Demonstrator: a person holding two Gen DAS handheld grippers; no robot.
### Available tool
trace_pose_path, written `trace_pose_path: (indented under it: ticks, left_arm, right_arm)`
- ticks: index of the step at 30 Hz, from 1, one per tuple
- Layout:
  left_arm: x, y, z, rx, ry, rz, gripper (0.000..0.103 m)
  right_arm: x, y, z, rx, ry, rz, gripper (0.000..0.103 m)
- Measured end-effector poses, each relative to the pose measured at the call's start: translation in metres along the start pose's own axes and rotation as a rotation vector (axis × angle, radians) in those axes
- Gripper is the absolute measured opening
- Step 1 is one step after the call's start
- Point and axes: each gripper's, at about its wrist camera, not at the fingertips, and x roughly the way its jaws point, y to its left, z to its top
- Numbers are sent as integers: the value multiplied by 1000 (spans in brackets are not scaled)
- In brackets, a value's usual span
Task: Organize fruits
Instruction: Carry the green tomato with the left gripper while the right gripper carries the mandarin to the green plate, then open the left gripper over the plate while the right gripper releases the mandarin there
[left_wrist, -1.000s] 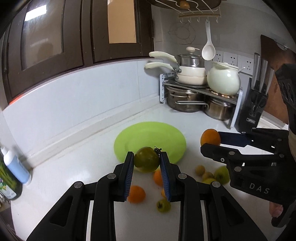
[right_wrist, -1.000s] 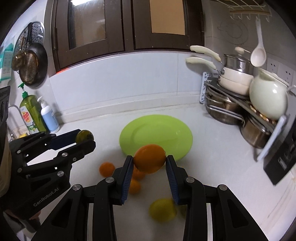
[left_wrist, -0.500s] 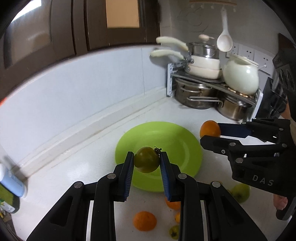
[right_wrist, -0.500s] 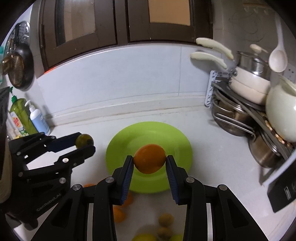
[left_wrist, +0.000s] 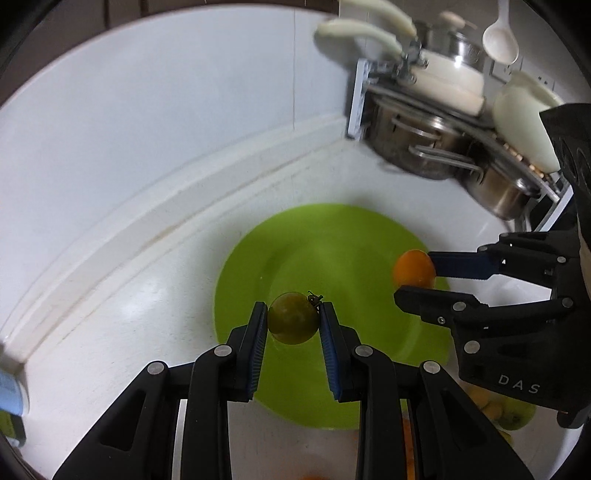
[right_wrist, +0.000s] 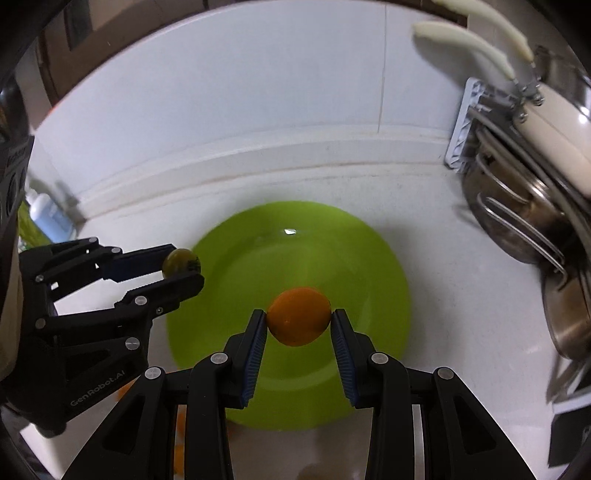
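My left gripper (left_wrist: 293, 319) is shut on a dark green tomato (left_wrist: 293, 323) with a stem, held over the left part of the lime green plate (left_wrist: 332, 258). My right gripper (right_wrist: 298, 319) is shut on an orange (right_wrist: 298, 316), held over the plate (right_wrist: 303, 240), which is bare. In the left wrist view the right gripper (left_wrist: 413, 275) with the orange (left_wrist: 413, 267) is over the plate's right rim. In the right wrist view the left gripper (right_wrist: 183, 264) with the tomato (right_wrist: 179, 261) is at the plate's left rim.
A rack with steel pots and cream cookware (left_wrist: 436, 110) stands at the back right; it also shows in the right wrist view (right_wrist: 532, 192). Loose yellow-green and orange fruits (left_wrist: 509, 410) lie on the white counter near the plate's front. A bottle (right_wrist: 48, 210) stands at the left by the wall.
Both grippers have moved forward and down over the plate with their fruits still held. The loose fruits on the counter have slid toward the bottom of both views.
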Motion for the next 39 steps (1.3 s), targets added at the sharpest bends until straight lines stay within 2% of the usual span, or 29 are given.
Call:
trace_pose_path:
  ticks: [8,15,20,25,30,32,36,38,39]
  left_arm:
    - [34,5,0,-5,90,-25,29]
    - [43,3,-2,4,111,-20,29]
    - [38,3,-1,1,107,-20,34]
    - [14,4,-5,-7,67,-10,41]
    - [-22,-3,-14,-5,6,25,48]
    - [-38,-8,-18,-4,-23,43,56]
    - [-76,-16,-29,-11,-101,57,64]
    - [-93,-20,-36,-14,-133,64,70]
    - [-103,-22,-40,-17,-153,70,71]
  right_arm:
    - [28,-10,4,24,81,16,37]
    - [38,-6,1,16,111,23,37]
    - [40,-11,1,19,112,28,40]
    - [24,-13,1,9,64,7,41]
    - [-13,-6,-10,7,-29,-45,41]
    - [-30,-2,-17,3,-71,-69,41]
    - [-63,5,-31,14,-146,-83,41]
    - [-81,9,-39,23,-181,-85,45]
    - [-87,11,-42,28,-199,-87,51]
